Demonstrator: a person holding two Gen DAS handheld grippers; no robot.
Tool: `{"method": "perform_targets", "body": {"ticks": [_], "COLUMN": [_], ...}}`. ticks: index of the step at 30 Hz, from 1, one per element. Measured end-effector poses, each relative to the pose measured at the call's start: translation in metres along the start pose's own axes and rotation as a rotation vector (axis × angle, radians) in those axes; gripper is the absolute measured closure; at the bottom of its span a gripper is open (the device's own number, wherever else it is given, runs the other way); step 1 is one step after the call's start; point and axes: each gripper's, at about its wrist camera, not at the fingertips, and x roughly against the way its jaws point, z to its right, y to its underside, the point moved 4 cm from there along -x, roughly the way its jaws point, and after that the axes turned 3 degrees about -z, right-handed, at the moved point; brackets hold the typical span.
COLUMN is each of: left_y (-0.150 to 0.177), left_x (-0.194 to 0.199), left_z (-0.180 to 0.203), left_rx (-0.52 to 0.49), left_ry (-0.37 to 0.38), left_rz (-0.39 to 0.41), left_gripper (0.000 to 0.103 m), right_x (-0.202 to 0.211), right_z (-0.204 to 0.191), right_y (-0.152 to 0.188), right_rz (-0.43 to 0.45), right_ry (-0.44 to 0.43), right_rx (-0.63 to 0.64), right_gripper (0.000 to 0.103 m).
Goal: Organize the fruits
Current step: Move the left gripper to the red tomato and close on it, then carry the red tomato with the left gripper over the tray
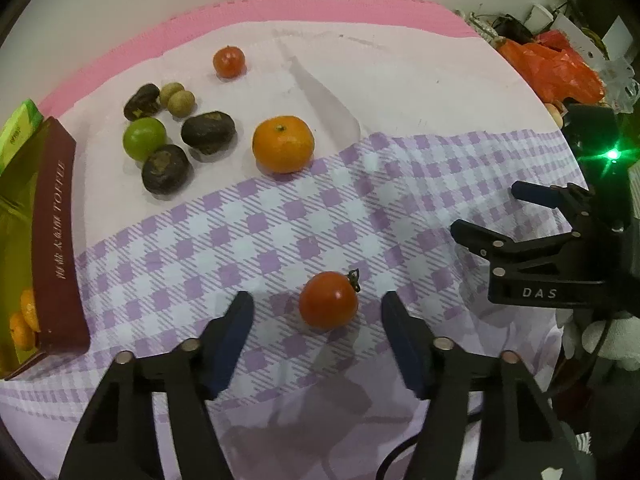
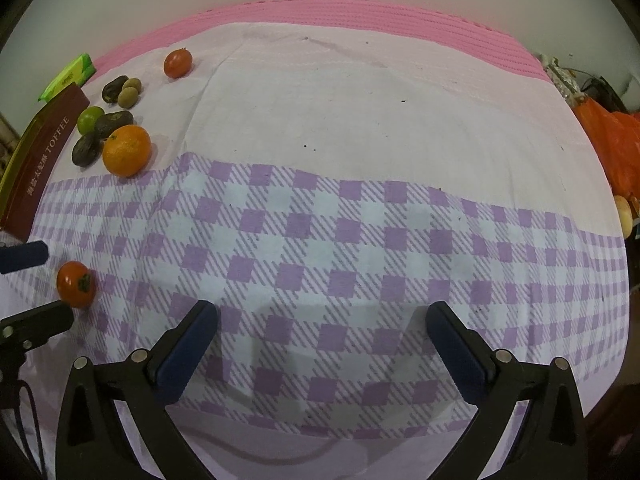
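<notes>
A red tomato point(image 1: 328, 300) with a dry stem lies on the purple checked cloth point(image 1: 280, 232) between the fingers of my left gripper point(image 1: 317, 298). The pads stand a little off it on both sides, so the gripper is open. The right wrist view shows the same tomato point(image 2: 76, 284) at the far left, flanked by the left gripper's fingers point(image 2: 24, 257). My right gripper point(image 2: 322, 308) hangs wide open over bare checked cloth with nothing between its fingers. Further back lie an orange point(image 1: 283, 144), a second tomato point(image 1: 228, 62), a green lime point(image 1: 144, 138) and dark brown fruits point(image 1: 208, 132).
A dark red toffee box point(image 1: 56, 240) stands along the left edge, with small oranges point(image 1: 22, 324) showing inside it. Two tan round fruits point(image 1: 178, 100) sit in the fruit cluster. An orange plastic bag point(image 1: 552, 68) and clutter lie beyond the table's right edge.
</notes>
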Motion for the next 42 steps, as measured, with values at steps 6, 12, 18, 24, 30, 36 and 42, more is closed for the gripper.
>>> {"method": "perform_targets", "body": {"ticks": [6,12,18,24,30,36,42], "left_y": [0.0,-0.003,-0.002,-0.001,-0.003,-0.006,-0.007], "left_x": [-0.006,-0.012,-0.012,-0.01,0.004,0.021,0.041], "left_z": [0.004,0.002,0.001,-0.005,-0.022,-0.05,-0.086], "left_rx": [-0.01,0.01,0.004,0.023,0.063,0.121,0.18], "left_ry": [0.002,0.01,0.007,0.008,0.007,-0.01,-0.047], "left_rz": [-0.014,-0.021,-0.02,-0.014,0.014,0.058,0.111], "left_gripper": [0.058,0.071,0.075,0.075,0.075,0.075,0.075], "right_x": [0.0,0.0,0.0,0.0,0.001,0.001,0.002], "right_z": [-0.001,0.0,0.0,-0.001,-0.002,-0.001,-0.001], "right_y": [0.0,0.001,0.002,0.002,0.003,0.002,0.004], "right_rz": [0.004,0.007,0.008,0.011,0.017,0.021,0.02], "right_ry": [0.001,0.003,0.003,0.004,0.006,0.009,0.01], "right_rx": [0.001,-0.001,0.0,0.0,-0.002,-0.007,-0.009], "right_gripper": [0.0,0.0,0.0,0.0,0.0,0.0,0.0]}}
